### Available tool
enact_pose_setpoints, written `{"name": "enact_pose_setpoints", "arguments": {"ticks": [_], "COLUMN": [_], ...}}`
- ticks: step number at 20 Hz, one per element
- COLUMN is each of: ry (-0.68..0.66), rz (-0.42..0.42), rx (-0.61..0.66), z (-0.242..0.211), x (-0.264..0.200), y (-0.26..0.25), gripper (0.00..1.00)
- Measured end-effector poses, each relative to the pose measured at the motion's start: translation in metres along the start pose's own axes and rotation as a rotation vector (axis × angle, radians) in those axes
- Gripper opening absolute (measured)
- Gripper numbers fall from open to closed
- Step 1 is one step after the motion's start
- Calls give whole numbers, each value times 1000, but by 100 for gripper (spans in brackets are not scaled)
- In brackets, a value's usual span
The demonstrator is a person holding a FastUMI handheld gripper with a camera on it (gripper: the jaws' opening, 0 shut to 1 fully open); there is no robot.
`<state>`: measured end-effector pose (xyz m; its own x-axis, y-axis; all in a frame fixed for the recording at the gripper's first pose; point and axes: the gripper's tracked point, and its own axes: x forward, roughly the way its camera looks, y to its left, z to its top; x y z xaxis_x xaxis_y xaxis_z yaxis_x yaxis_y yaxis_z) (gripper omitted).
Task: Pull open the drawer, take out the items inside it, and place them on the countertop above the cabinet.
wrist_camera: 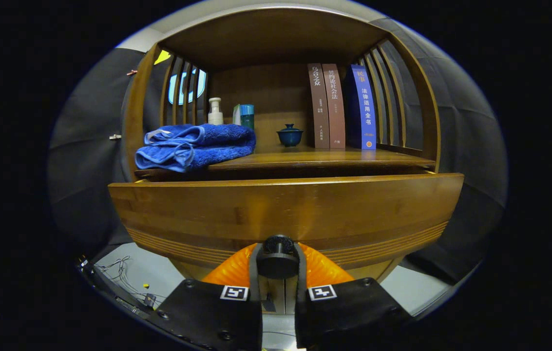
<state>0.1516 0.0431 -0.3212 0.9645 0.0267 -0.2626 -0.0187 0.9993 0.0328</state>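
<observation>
Plainly the biggest thing is the wooden cabinet (280, 97), its slatted sides curving round an open shelf. Below the shelf, the drawer (285, 209) fills the middle, its front standing a little forward of the cabinet with a dark gap behind its top edge, so it looks partly pulled out. Nothing inside it can be seen from this low angle, so what it holds cannot be told.

On the countertop (314, 158) above the drawer lies a folded blue towel (198, 146) at the left, overhanging the front edge. Three books (341, 107) stand upright at the right, and between them sits a small blue lidded cup (290, 135). Behind the towel stand a white pump bottle (215, 111) and a small teal box (245, 116).

The gripper (278, 265) is at the drawer's black knob (277, 256), its orange fingers (229, 273) pinching it from either side.

Judging from this, the pull is underway and not finished. The risks are these: the round knob could slip out of the pinch if the pull goes off line, a hard tug could rock the cabinet and topple the books or the cup, and the free space on the countertop is modest, so items set down carelessly could knock the cup.
</observation>
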Motion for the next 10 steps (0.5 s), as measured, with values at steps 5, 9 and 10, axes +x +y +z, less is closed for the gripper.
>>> {"name": "enact_pose_setpoints", "arguments": {"ticks": [5, 9, 10], "ry": [2, 3, 7], "rz": [8, 4, 5], "rx": [13, 11, 9], "z": [-10, -18, -20], "x": [-39, -64, -69], "y": [1, 1, 1], "gripper": [30, 30, 30]}}
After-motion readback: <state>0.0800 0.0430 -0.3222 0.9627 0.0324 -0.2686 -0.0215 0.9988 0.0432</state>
